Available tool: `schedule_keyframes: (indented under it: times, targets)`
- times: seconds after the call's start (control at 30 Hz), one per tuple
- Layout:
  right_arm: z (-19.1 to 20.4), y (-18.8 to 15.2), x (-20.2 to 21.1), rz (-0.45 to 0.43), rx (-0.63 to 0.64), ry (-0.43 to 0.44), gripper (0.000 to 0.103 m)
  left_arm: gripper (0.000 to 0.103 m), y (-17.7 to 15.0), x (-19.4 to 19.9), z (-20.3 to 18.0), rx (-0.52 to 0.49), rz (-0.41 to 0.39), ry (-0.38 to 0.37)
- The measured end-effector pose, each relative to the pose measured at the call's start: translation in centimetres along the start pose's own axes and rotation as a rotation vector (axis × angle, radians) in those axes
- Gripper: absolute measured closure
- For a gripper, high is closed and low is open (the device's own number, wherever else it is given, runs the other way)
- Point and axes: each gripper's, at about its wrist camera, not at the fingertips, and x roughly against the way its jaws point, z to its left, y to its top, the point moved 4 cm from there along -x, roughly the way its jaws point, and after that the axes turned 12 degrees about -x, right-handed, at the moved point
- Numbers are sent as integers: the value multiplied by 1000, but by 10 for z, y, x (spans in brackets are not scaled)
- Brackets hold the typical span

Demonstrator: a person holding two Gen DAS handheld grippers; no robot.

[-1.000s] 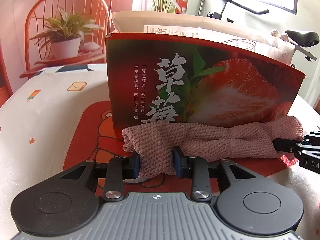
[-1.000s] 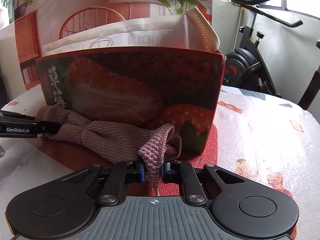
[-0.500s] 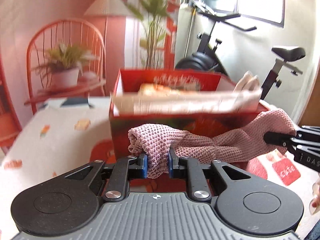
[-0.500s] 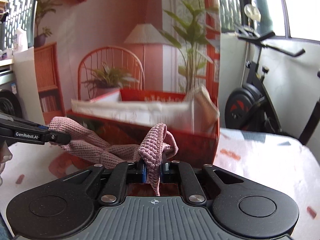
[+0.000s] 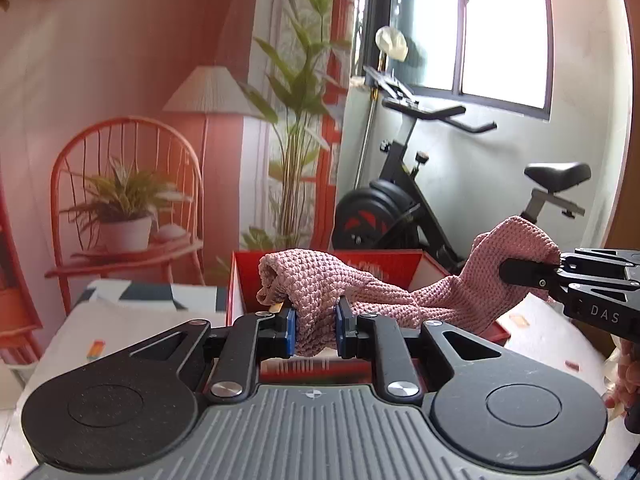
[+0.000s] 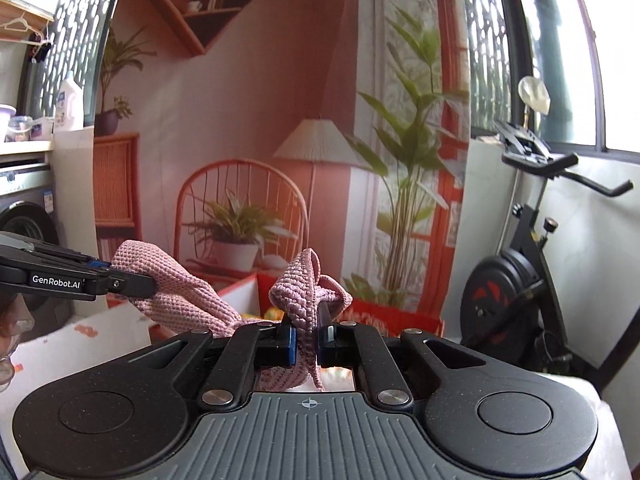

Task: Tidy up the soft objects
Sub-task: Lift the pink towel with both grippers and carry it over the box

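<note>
Ahead of me hangs a printed backdrop [image 6: 248, 100]: an orange chair [image 5: 124, 200] bearing a potted plant [image 5: 120, 208], a lamp [image 5: 212, 90] just beside it, then a tall leafy plant [image 5: 296, 128]. To its right I see a black exercise bike [image 5: 420, 200] against the white wall, under a bright window [image 5: 504, 28]. At the left edge of my right view a washing machine [image 6: 24, 220] stands under a shelf with a white bottle [image 6: 71, 104]. The table's patterned cover [image 5: 120, 320] shows at my lower left.
</note>
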Motion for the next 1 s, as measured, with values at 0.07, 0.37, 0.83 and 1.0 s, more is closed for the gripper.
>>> schedule_keyframes:
  times: [0.07, 0.37, 0.83, 1.0]
  targets:
    - [-1, 13, -6, -14, 9, -2, 95, 84, 13, -1, 4, 3, -31, 14]
    - [-22, 45, -81, 40, 43, -89, 95, 84, 44, -71, 21, 67, 28, -3]
    - [-54, -22, -180, 411, -103, -225, 95, 83, -20, -173, 0, -28, 439, -75]
    - [-54, -23, -182, 422, -105, -244, 91, 75, -15, -175, 9, -25, 426, -74]
